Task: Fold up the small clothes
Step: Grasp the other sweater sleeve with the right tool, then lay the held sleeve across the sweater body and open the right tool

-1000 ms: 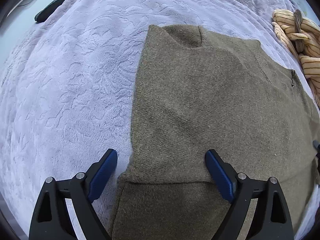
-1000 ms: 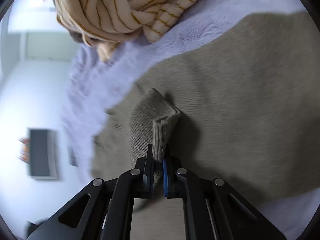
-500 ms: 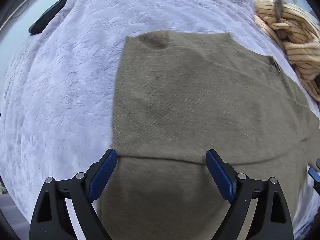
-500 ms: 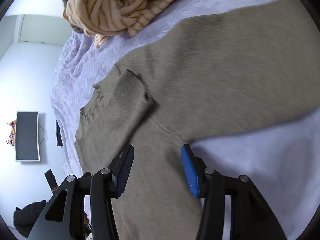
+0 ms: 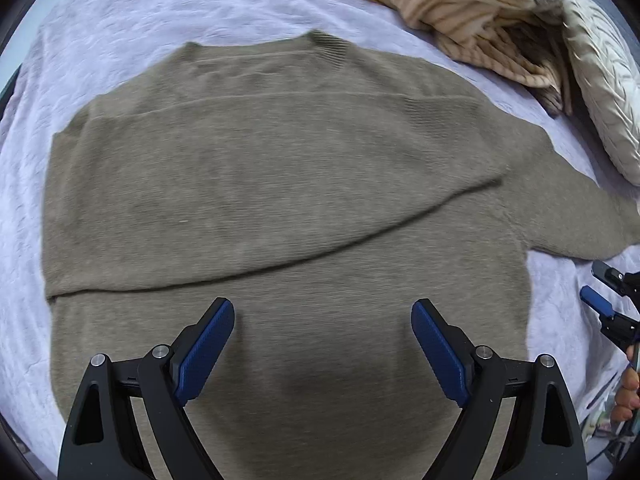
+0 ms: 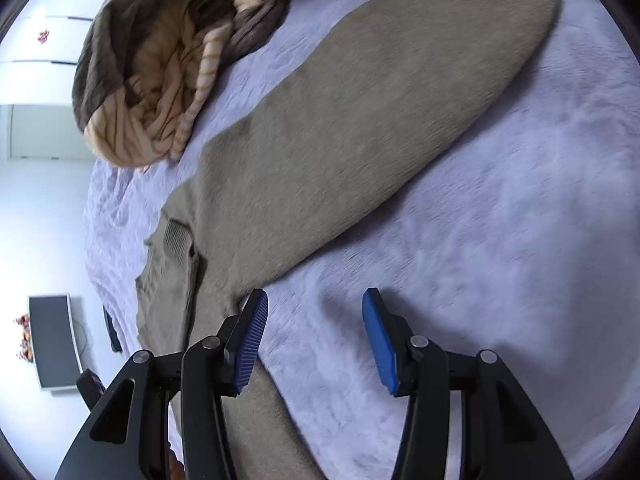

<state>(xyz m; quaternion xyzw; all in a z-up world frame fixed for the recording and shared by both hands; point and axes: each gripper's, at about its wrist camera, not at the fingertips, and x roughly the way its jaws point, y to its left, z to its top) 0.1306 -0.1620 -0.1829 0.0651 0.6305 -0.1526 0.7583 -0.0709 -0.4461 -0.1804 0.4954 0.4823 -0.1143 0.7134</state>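
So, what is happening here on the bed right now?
A person with a gripper in each hand is folding an olive-brown sweater that lies on a lilac blanket. One sleeve is folded across the body; the other sleeve lies stretched out to the side. The left gripper is open above the sweater's lower part, and the right gripper is open over the blanket beside that sleeve. Neither holds anything. A striped garment lies bunched nearby.
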